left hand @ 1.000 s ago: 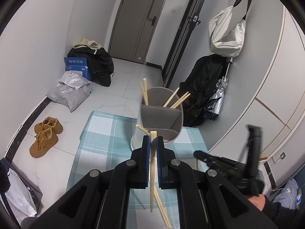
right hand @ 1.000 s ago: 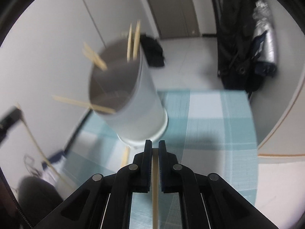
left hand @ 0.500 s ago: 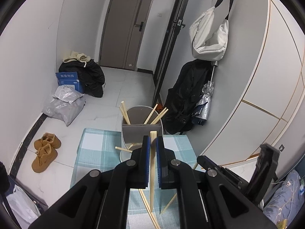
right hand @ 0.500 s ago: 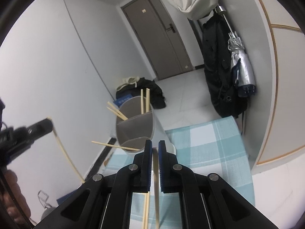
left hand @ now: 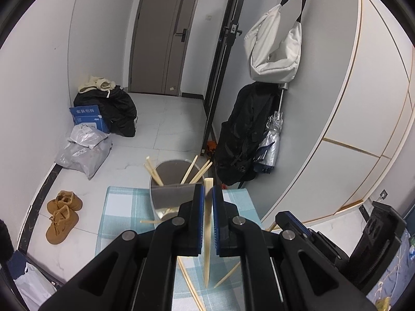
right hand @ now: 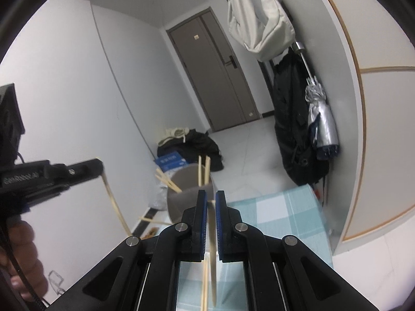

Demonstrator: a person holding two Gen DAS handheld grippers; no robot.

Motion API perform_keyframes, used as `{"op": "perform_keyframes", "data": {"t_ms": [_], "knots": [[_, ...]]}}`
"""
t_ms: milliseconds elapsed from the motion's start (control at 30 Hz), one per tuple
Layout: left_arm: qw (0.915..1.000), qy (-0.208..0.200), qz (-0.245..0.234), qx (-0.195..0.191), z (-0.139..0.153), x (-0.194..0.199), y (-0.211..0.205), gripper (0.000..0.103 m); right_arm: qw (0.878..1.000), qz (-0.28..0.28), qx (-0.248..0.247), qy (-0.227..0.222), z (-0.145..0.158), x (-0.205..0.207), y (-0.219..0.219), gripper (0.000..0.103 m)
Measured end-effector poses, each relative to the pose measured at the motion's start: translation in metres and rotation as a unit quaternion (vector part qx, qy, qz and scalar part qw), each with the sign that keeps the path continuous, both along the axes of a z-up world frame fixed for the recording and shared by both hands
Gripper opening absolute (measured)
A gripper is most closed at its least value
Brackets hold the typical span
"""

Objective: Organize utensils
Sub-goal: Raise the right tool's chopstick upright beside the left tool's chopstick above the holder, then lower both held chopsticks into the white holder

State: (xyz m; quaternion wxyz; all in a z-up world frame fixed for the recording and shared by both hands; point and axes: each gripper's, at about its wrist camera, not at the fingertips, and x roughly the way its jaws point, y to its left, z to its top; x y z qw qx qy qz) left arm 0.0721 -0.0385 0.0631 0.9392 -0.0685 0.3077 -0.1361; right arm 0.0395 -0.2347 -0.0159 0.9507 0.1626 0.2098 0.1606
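Observation:
My left gripper (left hand: 207, 194) is shut on a pale wooden chopstick (left hand: 207, 246) that hangs down between its blue pads, above the teal checked cloth (left hand: 116, 202). Beyond it stands the grey divided holder (left hand: 168, 178) with several chopsticks leaning in its far half. One chopstick (left hand: 151, 221) pokes out sideways at the holder's near side. My right gripper (right hand: 211, 199) is shut on its own chopstick (right hand: 213, 259), held above the cloth (right hand: 280, 212) short of the holder (right hand: 181, 199). The left gripper (right hand: 85, 167) shows at the left of that view with its chopstick (right hand: 114, 204).
Loose chopsticks (left hand: 193, 287) lie on the cloth near me. On the floor beyond are tan shoes (left hand: 62, 215), grey parcels (left hand: 83, 150) and dark clothes (left hand: 114, 108). A black coat (left hand: 243, 134), folded umbrella (left hand: 269, 142) and hanging white bag (left hand: 275, 49) line the right wall.
Both grippers have risen and drawn back from the holder, each still clamped on its chopstick. The holder now looks smaller and lower in both views, and the right view has tilted up.

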Motion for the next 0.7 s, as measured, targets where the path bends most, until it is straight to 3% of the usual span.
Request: {"op": "perform_keyframes", "data": {"t_ms": [400, 700], "knots": [[0.9991, -0.024, 0.023, -0.026, 0.045, 0.03, 0.015, 0.002, 0.998, 0.055, 0.017, -0.008, 0.06, 0.038, 0.007, 0.006], [0.9979, -0.049, 0.036, -0.024, 0.059, 0.077, 0.029, 0.002, 0.996, 0.087, -0.014, -0.025, 0.105, 0.092, 0.033, 0.006]]}}
